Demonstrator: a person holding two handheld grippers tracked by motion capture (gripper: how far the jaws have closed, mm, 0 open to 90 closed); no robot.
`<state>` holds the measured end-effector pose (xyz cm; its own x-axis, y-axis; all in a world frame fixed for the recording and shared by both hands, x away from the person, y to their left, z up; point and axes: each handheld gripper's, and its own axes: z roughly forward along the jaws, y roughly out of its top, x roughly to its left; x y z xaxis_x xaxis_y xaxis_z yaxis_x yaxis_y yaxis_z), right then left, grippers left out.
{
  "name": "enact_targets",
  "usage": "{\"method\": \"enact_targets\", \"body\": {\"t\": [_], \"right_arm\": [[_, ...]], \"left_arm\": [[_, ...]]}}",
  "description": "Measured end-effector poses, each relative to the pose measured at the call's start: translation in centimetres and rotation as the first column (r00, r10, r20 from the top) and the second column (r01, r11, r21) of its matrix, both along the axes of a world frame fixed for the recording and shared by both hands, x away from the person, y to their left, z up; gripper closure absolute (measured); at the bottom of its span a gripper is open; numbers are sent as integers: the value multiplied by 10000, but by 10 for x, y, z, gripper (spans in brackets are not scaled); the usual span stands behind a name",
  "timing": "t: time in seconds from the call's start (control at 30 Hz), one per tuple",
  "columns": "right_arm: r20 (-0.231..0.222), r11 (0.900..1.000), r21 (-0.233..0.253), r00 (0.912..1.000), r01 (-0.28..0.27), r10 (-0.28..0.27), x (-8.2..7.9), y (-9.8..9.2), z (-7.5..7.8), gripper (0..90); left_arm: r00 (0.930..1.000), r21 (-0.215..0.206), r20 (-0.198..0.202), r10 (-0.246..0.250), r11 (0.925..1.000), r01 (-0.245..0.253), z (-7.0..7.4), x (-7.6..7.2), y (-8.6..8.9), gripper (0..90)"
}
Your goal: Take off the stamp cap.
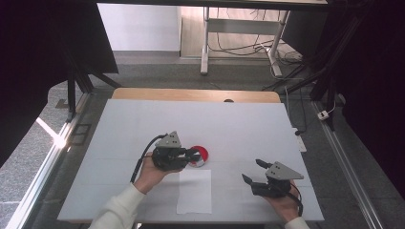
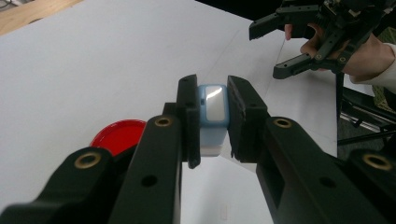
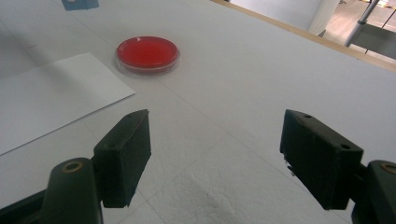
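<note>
Left gripper (image 2: 213,121) is clamped on a small blue block (image 2: 213,109) with a white base, one jaw pressed to each side, top face glossy and catching light. In the high view this gripper (image 1: 193,155) sits near table centre, jaws pointing toward the person's right, right at the red dish (image 1: 199,156). Block is held above the white table (image 1: 143,124), not resting on it as far as the left gripper view shows. Whether it touches the dish, cannot tell.

Red dish (image 3: 147,54) is a shallow round clear dish with red contents, flat on the table. In the left gripper view the dish (image 2: 117,135) is partly hidden behind the left jaw, below and beside the block.

Paper (image 1: 195,191), a white sheet, lies flat just on the person's side of the dish, long edge running toward the person. In the right gripper view the paper (image 3: 51,95) lies close beside the dish; can't tell if they touch.

Right gripper (image 3: 215,154) is wide open, jaws well apart, nothing between them, bare table below. In the high view it (image 1: 253,171) is well to the right of the paper, near the front edge, jaws aimed left toward the table middle. Left gripper view shows it (image 2: 264,49) farther off, open, held in a hand (image 2: 364,51).

Blue corner at the top left of the right gripper view is probably the block; too cropped to be sure.
</note>
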<state>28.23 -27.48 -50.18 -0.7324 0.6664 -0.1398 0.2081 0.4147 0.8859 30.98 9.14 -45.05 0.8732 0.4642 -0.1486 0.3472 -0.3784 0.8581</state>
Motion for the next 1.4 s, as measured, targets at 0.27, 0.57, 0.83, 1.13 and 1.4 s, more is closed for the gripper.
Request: {"method": "enact_targets", "body": {"t": [0.27,0.57,0.83,1.13,1.4], "right_arm": [[-66,10000,-17,9999,-89,89,0,6,-1,251],[-127,9997,-37,9996,-246,245,-2,17,-2,256],[-171,9992,-62,9991,-382,381,-2,25,-4,259],[-203,9989,-24,9987,-477,477,-1,33,-5,261],[-177,9981,-64,9980,-606,605,-2,45,-6,268]], "left_arm": [[10000,9,-7,-27,10000,27,0,0,-1,757],[10000,-40,-22,-47,10000,47,-1,0,-1,757],[10000,-89,-57,-61,9999,61,-1,0,-2,757],[9999,-162,-115,-35,9999,33,-2,1,-2,757],[9999,-170,-106,-1,9999,-1,-2,1,-2,758]]}}
